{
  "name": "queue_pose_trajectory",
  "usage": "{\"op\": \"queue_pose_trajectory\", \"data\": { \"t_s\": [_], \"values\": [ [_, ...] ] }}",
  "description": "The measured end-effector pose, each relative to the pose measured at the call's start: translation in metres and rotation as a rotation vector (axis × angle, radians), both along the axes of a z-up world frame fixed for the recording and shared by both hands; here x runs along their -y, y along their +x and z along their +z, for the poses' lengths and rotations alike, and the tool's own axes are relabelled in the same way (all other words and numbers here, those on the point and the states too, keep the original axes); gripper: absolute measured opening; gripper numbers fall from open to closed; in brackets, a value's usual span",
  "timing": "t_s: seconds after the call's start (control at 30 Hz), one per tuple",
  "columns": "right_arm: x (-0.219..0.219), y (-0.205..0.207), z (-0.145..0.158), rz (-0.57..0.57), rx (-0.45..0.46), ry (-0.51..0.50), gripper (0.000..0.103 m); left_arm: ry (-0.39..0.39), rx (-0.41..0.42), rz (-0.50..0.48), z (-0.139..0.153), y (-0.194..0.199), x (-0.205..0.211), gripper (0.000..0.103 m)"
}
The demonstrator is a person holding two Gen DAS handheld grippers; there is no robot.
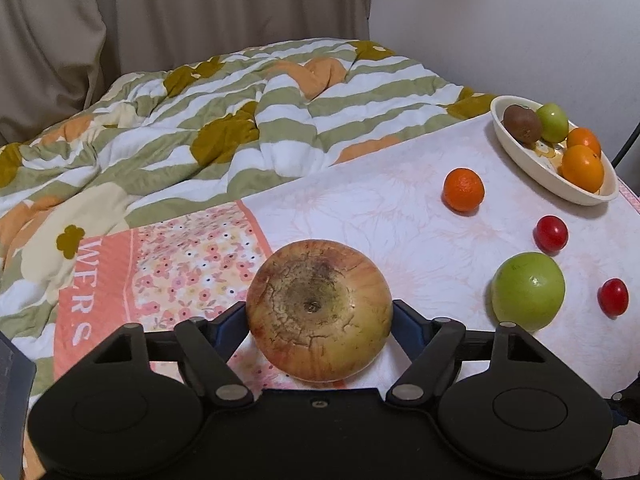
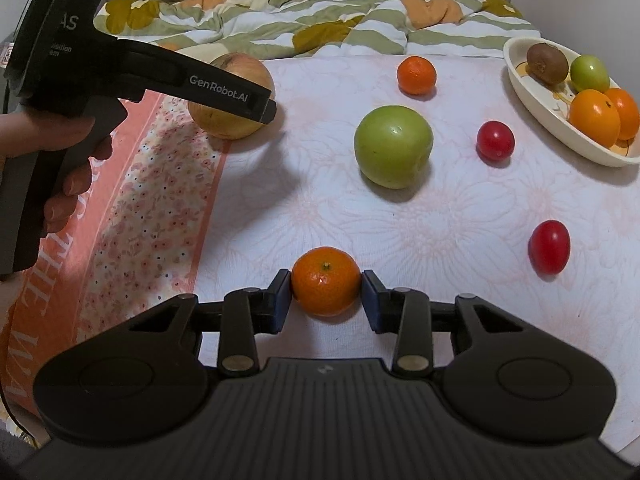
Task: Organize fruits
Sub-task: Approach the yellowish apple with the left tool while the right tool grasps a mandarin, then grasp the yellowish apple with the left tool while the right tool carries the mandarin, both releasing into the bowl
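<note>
My left gripper (image 1: 319,312) is shut on a yellow-red apple (image 1: 319,310), low over the pink cloth; the apple also shows in the right wrist view (image 2: 236,120) behind the left gripper's finger (image 2: 224,90). My right gripper (image 2: 325,292) is shut on a small mandarin (image 2: 325,286) that rests on the cloth. A white oval dish (image 1: 516,142) (image 2: 532,96) at the far right holds a kiwi (image 2: 547,63), a small green fruit (image 2: 589,73) and two oranges (image 2: 595,118).
Loose on the cloth lie a big green apple (image 2: 393,146) (image 1: 528,296), another mandarin (image 2: 416,75) (image 1: 463,190) and two red cherry tomatoes (image 2: 495,141) (image 2: 549,246). A rumpled striped quilt (image 1: 200,120) lies behind. A white wall stands at the right.
</note>
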State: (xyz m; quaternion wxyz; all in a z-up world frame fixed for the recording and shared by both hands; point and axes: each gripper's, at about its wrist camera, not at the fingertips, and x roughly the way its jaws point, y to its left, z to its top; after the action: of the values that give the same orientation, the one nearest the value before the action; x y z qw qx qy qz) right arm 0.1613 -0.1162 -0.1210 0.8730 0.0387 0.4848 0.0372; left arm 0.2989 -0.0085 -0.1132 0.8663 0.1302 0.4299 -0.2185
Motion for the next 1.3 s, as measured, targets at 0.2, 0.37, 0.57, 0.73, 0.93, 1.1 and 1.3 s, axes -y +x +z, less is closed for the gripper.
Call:
{"op": "queue_pose_trajectory", "data": {
  "t_s": [0.2,0.37,0.57,0.73,0.93,1.1,1.3],
  "values": [
    [0.000,-0.001,0.000,-0.003,0.001,0.003,0.053,-0.002,0.006,-0.008,0.000,-0.002,-0.001,0.079],
    [0.000,-0.002,0.000,-0.007,0.005,0.000,0.053,0.002,0.008,-0.001,0.001,-0.010,-0.006,0.078],
    [0.001,-0.008,0.006,-0.006,0.026,-0.011,0.053,-0.009,0.022,0.019,0.007,-0.028,-0.014,0.078],
    [0.001,-0.017,0.017,0.010,0.057,-0.024,0.053,-0.036,0.041,0.040,0.021,-0.048,-0.020,0.078],
    [0.001,-0.037,0.038,0.033,0.108,-0.047,0.053,-0.073,0.069,0.056,0.043,-0.078,-0.023,0.078],
    [0.012,-0.055,0.059,0.040,0.154,-0.061,0.053,-0.112,0.100,0.072,0.065,-0.105,-0.021,0.078],
    [0.049,-0.069,0.083,0.014,0.197,-0.027,0.053,-0.128,0.132,0.116,0.087,-0.136,-0.004,0.078]
  ]
}}
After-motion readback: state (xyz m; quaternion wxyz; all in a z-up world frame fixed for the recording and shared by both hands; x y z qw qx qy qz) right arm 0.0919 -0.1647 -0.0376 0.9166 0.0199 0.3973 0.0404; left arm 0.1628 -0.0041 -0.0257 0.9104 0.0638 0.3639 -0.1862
